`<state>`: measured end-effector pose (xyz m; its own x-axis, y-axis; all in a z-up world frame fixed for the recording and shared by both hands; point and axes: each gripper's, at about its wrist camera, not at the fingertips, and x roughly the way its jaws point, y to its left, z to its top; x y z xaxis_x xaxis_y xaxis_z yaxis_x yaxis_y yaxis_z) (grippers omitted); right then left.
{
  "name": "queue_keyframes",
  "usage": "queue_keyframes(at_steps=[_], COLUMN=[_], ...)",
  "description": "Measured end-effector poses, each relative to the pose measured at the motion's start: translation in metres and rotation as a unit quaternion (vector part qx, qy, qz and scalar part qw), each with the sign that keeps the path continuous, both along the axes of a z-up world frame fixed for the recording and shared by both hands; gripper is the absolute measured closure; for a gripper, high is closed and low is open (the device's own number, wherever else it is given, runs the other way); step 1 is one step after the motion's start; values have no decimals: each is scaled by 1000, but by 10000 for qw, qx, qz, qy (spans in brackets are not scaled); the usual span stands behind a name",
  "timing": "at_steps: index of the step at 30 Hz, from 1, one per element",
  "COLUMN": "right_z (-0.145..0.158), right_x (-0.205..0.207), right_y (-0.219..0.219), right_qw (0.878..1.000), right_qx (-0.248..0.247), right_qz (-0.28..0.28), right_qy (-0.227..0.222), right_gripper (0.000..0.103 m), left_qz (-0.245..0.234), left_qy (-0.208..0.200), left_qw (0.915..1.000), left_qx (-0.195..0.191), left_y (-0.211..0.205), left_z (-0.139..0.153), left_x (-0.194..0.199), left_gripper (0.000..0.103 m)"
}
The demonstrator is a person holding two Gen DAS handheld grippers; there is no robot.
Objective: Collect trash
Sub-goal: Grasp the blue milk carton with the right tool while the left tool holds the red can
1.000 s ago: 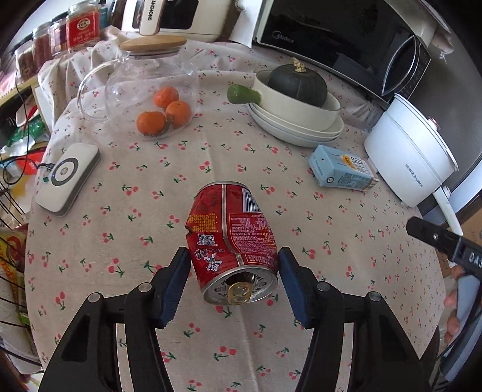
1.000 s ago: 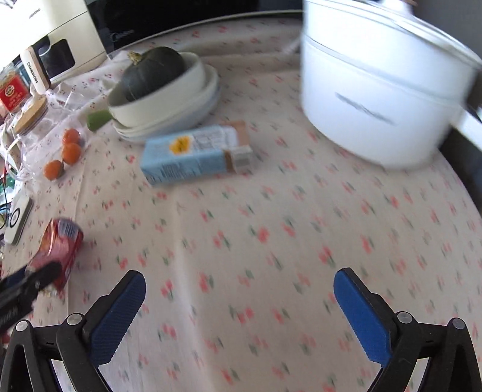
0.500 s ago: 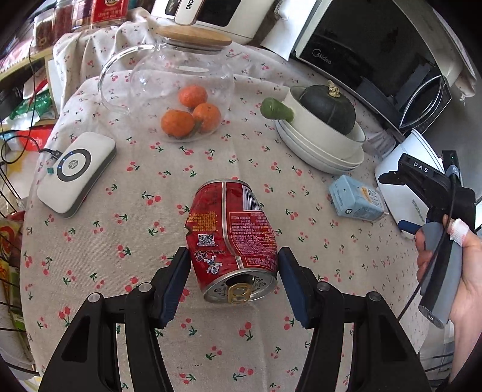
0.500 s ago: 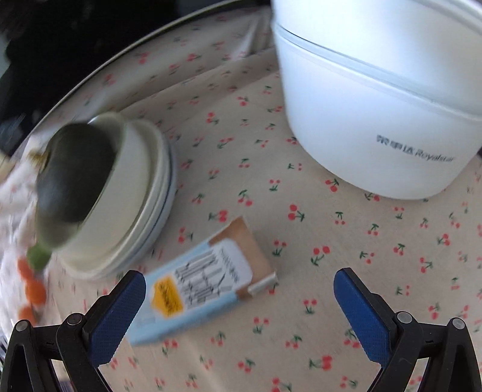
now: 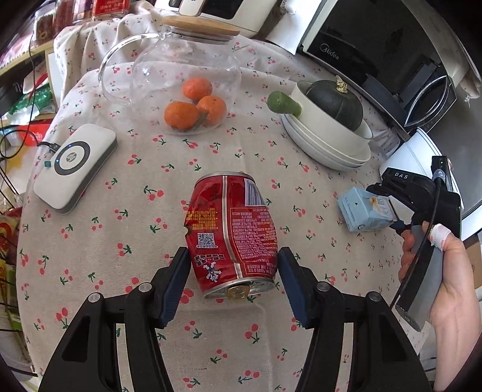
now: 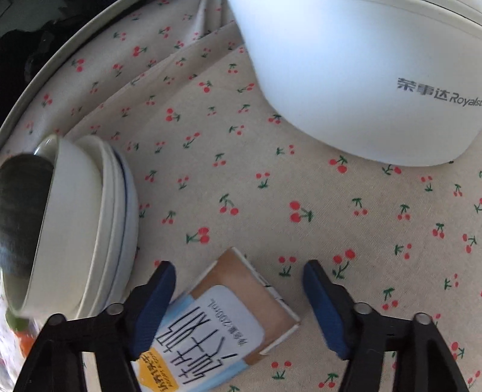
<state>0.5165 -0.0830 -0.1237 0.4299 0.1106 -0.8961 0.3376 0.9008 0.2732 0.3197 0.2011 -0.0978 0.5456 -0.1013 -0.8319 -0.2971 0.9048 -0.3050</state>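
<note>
We pinch the dented can (image 5: pixel 232 238) in our left jaws, while our right jaws, just closing, straddle the carton (image 6: pixel 217 328) without gripping.

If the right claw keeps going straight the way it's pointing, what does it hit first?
Probably the blue drink carton already lying between the right claw's closing pads, then the tablecloth under it; depth is uncertain.

Round table (image 5: pixel 99 241) w/ a cherry-print cloth (image 6: pixel 271 193), bright daylight all over it. Black microwave (image 5: pixel 376 57) and a white appliance (image 5: pixel 229 12) along the back — cluttered shelf (image 5: pixel 24 99) w/ cables off to the left.
</note>
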Motion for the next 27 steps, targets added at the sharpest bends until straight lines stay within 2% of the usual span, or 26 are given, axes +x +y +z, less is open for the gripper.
queue_keyframes(at_steps=[2,7,8,9,10,15,19,20,21,22,23,27], right_z=[3,9,12,15,19,24,18,18,17,18,20,27], right_x=[-8,-42,-51,-58,-67,-107,-136,-143,-148,-153,-157,-163], right_y=[5,2,-1,-3,-5,-8,-21,-24,-27,-29,-30,-25], right_qw=[9997,9971,9963,9955,9941,9828,9783,9784,9783,9782,9782,9724], right_qx=[-98,191,257,310,336,-24,81,156,234,296,328,195], right_qz=[214,737,816,898,1030,1827,2020,2006,1996,1989,1998,2311], right_qy=[-11,38,57,58,55,263,456,483,507,509,463,252], right_gripper=[38,48,54,80,91,90,85,69,48,40,34,27], left_qz=[-32,-89,-78,-74,-91,-270,-322,-322,-314,-296,-283,-212], left_qy=[-4,46,49,71,110,259,285,297,319,332,347,325], left_qw=[10000,9998,9999,9999,9999,9993,9990,9989,9988,9989,9989,9992], left_qx=[59,170,143,91,42,72,157,183,192,174,148,31], left_y=[-1,-9,-10,-12,-14,-30,-32,-32,-31,-29,-27,-21], left_z=[2,10,12,14,15,24,35,37,38,39,40,38], left_x=[-4,-20,-24,-27,-31,-55,-80,-86,-93,-99,-105,-117], left_gripper=[41,41,41,41,41,41,42,42,42,42,42,42])
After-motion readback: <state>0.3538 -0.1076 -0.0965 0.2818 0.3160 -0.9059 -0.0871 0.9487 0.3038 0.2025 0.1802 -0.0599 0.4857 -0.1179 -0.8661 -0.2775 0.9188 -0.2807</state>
